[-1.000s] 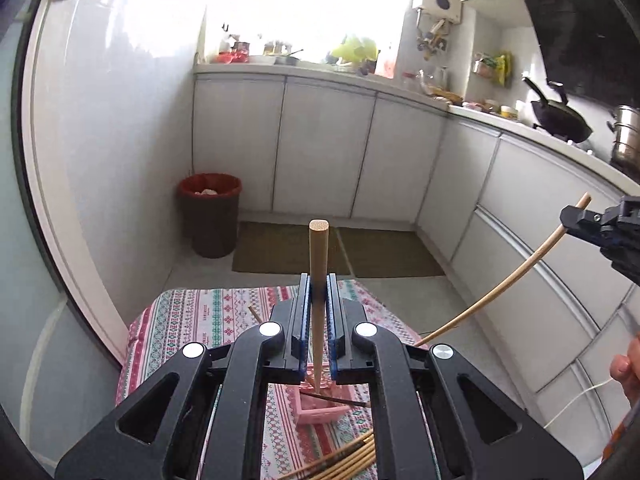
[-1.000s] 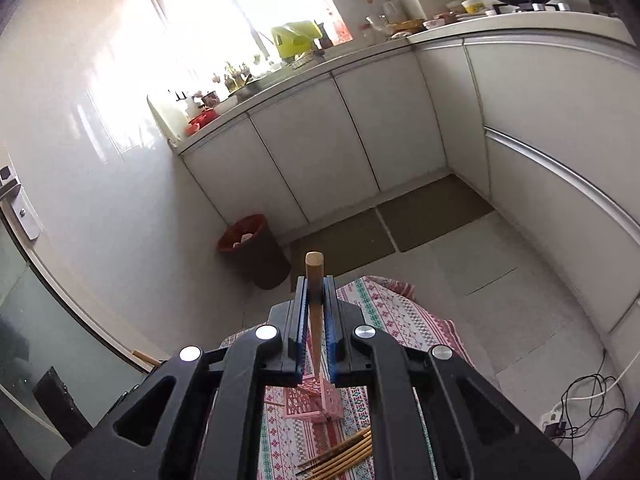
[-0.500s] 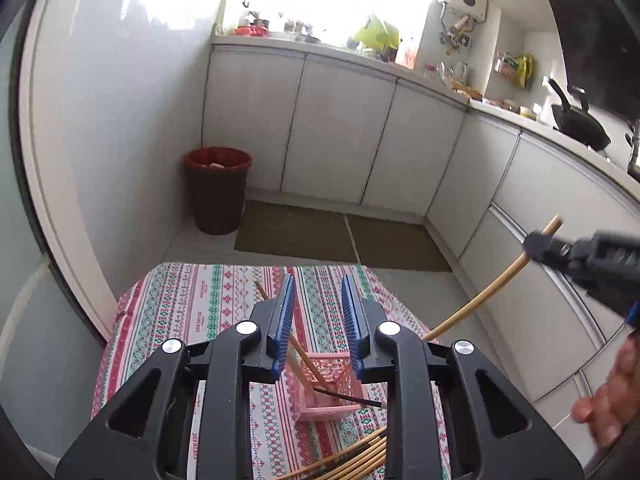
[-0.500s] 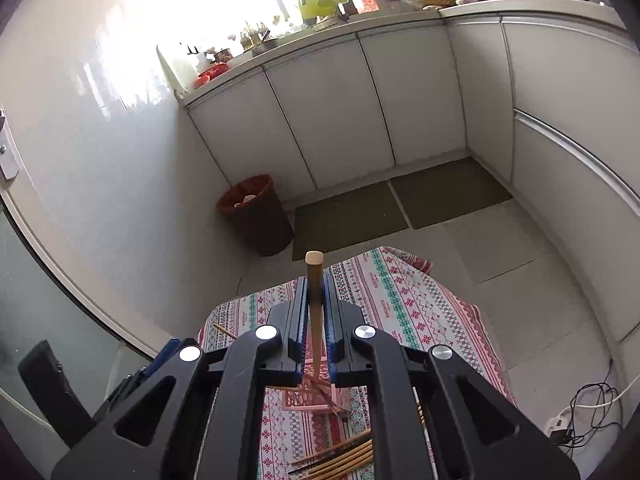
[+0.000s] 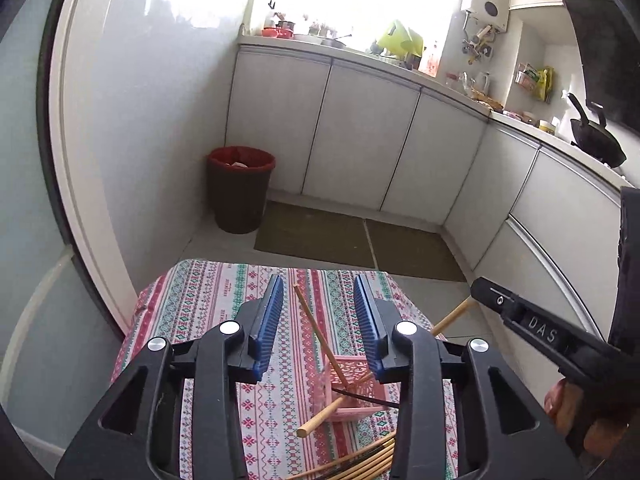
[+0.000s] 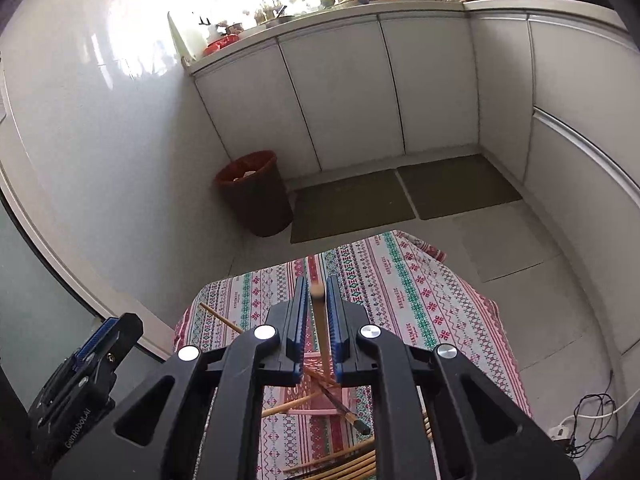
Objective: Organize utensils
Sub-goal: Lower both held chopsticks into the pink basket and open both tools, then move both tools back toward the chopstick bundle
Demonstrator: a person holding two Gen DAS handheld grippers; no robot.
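A pink slotted basket (image 5: 352, 388) lies on the patterned tablecloth (image 5: 208, 300) with wooden chopsticks (image 5: 316, 328) sticking out of it. My left gripper (image 5: 319, 320) is open and empty above the basket. My right gripper (image 6: 318, 316) is shut on a wooden chopstick (image 6: 322, 336), held upright over the basket (image 6: 316, 396); it also shows at the right of the left wrist view (image 5: 532, 332). A bundle of loose chopsticks (image 5: 360, 464) lies at the near table edge, and shows in the right wrist view (image 6: 344, 464) too.
The small table stands in a kitchen with white cabinets (image 5: 360, 140). A dark bin with a red rim (image 5: 240, 188) stands on the floor beyond it, beside two floor mats (image 5: 316, 232). A cable and socket strip (image 6: 580, 420) lie on the floor at right.
My left gripper opened and let go of its chopstick, which now rests in the basket. Both grippers came down closer over the table; the right one still holds its chopstick.
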